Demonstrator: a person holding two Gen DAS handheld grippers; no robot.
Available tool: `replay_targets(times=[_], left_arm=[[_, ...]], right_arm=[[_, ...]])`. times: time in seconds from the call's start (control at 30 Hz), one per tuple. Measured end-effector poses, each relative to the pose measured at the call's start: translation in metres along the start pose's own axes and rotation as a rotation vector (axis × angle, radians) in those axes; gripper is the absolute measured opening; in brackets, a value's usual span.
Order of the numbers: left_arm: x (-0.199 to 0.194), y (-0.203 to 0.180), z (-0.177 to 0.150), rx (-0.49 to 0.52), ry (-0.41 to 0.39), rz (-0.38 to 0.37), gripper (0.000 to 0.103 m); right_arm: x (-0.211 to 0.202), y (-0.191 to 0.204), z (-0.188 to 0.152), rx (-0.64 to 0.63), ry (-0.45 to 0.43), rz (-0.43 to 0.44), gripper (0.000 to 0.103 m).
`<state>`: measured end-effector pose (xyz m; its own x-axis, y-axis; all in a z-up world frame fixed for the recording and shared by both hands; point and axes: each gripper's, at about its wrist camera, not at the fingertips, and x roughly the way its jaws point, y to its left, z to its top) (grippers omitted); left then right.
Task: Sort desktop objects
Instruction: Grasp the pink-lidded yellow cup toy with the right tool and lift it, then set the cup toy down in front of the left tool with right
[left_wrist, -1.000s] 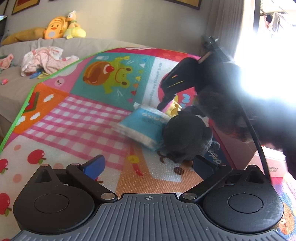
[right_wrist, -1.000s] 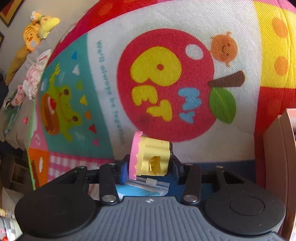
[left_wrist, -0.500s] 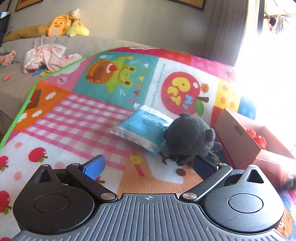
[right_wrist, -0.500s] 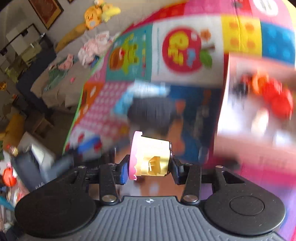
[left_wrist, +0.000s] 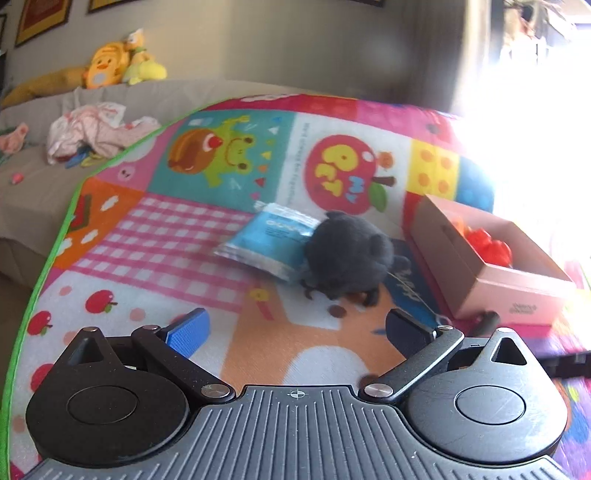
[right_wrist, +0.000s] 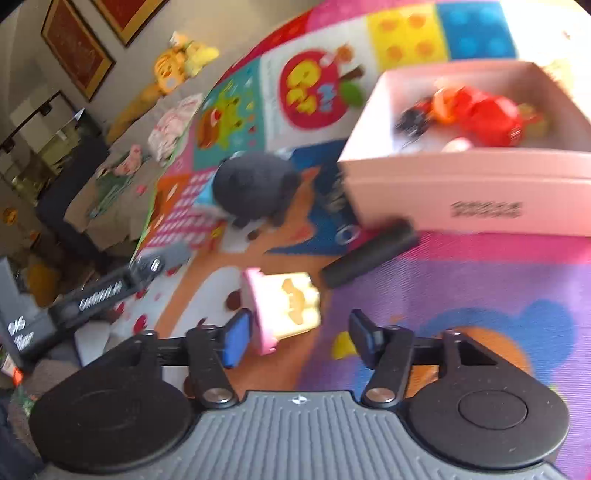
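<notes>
My right gripper (right_wrist: 301, 336) is open; a yellow and pink toy block (right_wrist: 282, 308) sits loose between its fingers, touching the left finger, over the mat. A pink box (right_wrist: 461, 184) holding red toys (right_wrist: 484, 114) lies ahead right. A dark grey plush (right_wrist: 255, 186) lies ahead left, partly on a blue tissue pack (left_wrist: 271, 240). My left gripper (left_wrist: 297, 330) is open and empty, with the plush (left_wrist: 347, 254) ahead and the box (left_wrist: 491, 273) at right.
A black cylinder (right_wrist: 369, 254) lies by the box's front corner. The colourful play mat (left_wrist: 166, 240) covers the surface, its green edge at left. A sofa with plush toys (left_wrist: 118, 66) and clothes (left_wrist: 92, 129) stands behind. The left gripper's body (right_wrist: 99, 291) shows in the right wrist view.
My right gripper carried the yellow block from the far side of the mat to in front of the box and opened its fingers. The left gripper stayed open and rose slightly.
</notes>
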<state>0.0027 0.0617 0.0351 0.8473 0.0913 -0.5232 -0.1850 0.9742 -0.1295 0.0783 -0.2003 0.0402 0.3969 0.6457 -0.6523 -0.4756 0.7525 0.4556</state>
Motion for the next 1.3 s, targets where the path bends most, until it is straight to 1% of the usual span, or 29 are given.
replay_targets(times=[0.07, 0.17, 0.3, 0.37, 0.4, 0.47, 0.5, 0.6, 0.67, 0.7, 0.73, 0.8, 0.83, 0.87, 0.93, 0.97, 1.0, 1.1, 1.17, 1.2, 1.23, 1.3], left_arm=[[-0.004, -0.012, -0.005, 0.047, 0.012, -0.027, 0.103], [-0.01, -0.035, -0.016, 0.149, 0.031, -0.091, 0.103], [-0.019, -0.059, -0.031, 0.26, 0.055, -0.163, 0.103], [-0.022, -0.068, -0.038, 0.299, 0.062, -0.175, 0.103], [-0.024, -0.07, -0.041, 0.31, 0.064, -0.176, 0.103], [-0.024, -0.072, -0.044, 0.312, 0.068, -0.179, 0.103], [-0.023, -0.072, -0.044, 0.304, 0.075, -0.182, 0.103], [-0.019, -0.076, -0.043, 0.291, 0.087, -0.199, 0.103], [-0.018, -0.084, -0.041, 0.293, 0.075, -0.224, 0.103], [-0.018, -0.089, -0.04, 0.294, 0.061, -0.235, 0.103], [-0.016, -0.095, -0.038, 0.295, 0.039, -0.247, 0.103], [-0.009, -0.109, -0.036, 0.31, 0.005, -0.252, 0.103], [-0.003, -0.117, -0.034, 0.321, 0.002, -0.252, 0.103], [0.003, -0.124, -0.032, 0.33, 0.006, -0.257, 0.103], [0.015, -0.137, -0.03, 0.338, 0.023, -0.277, 0.094], [0.02, -0.142, -0.029, 0.345, 0.037, -0.282, 0.076], [0.026, -0.146, -0.029, 0.353, 0.051, -0.287, 0.065], [0.033, -0.146, -0.03, 0.345, 0.058, -0.27, 0.061], [0.03, -0.137, -0.03, 0.327, 0.064, -0.266, 0.06], [0.027, -0.13, -0.029, 0.324, 0.061, -0.259, 0.06], [0.022, -0.122, -0.03, 0.327, 0.054, -0.247, 0.06], [0.015, -0.103, -0.032, 0.326, 0.044, -0.201, 0.061]], right_arm=[[-0.01, -0.007, 0.004, 0.026, -0.03, -0.015, 0.065], [-0.001, -0.018, 0.015, 0.091, -0.056, -0.078, 0.065], [0.014, -0.023, 0.031, 0.175, -0.095, -0.1, 0.065], [0.022, -0.019, 0.038, 0.196, -0.12, -0.17, 0.063], [0.024, -0.019, 0.039, 0.207, -0.128, -0.166, 0.063], [0.023, -0.021, 0.036, 0.226, -0.111, -0.115, 0.063], [0.021, -0.021, 0.034, 0.222, -0.112, -0.116, 0.063], [0.008, -0.024, 0.023, 0.181, -0.142, -0.154, 0.063], [-0.003, -0.031, 0.017, 0.174, -0.157, -0.176, 0.063], [-0.01, -0.036, 0.014, 0.176, -0.166, -0.189, 0.066], [-0.016, -0.041, 0.011, 0.181, -0.177, -0.206, 0.071], [-0.03, -0.054, 0.004, 0.191, -0.219, -0.254, 0.077], [-0.036, -0.058, 0.0, 0.18, -0.243, -0.292, 0.08], [-0.04, -0.061, -0.004, 0.163, -0.259, -0.34, 0.08], [-0.046, -0.066, -0.014, 0.123, -0.267, -0.424, 0.082], [-0.047, -0.067, -0.017, 0.108, -0.259, -0.439, 0.083], [-0.048, -0.067, -0.02, 0.095, -0.25, -0.445, 0.086], [-0.05, -0.062, -0.028, 0.035, -0.235, -0.465, 0.089], [-0.049, -0.056, -0.029, -0.009, -0.245, -0.487, 0.094], [-0.048, -0.052, -0.029, -0.026, -0.252, -0.491, 0.099], [-0.046, -0.049, -0.028, -0.037, -0.253, -0.488, 0.101], [-0.039, -0.041, -0.026, -0.067, -0.238, -0.463, 0.101]])
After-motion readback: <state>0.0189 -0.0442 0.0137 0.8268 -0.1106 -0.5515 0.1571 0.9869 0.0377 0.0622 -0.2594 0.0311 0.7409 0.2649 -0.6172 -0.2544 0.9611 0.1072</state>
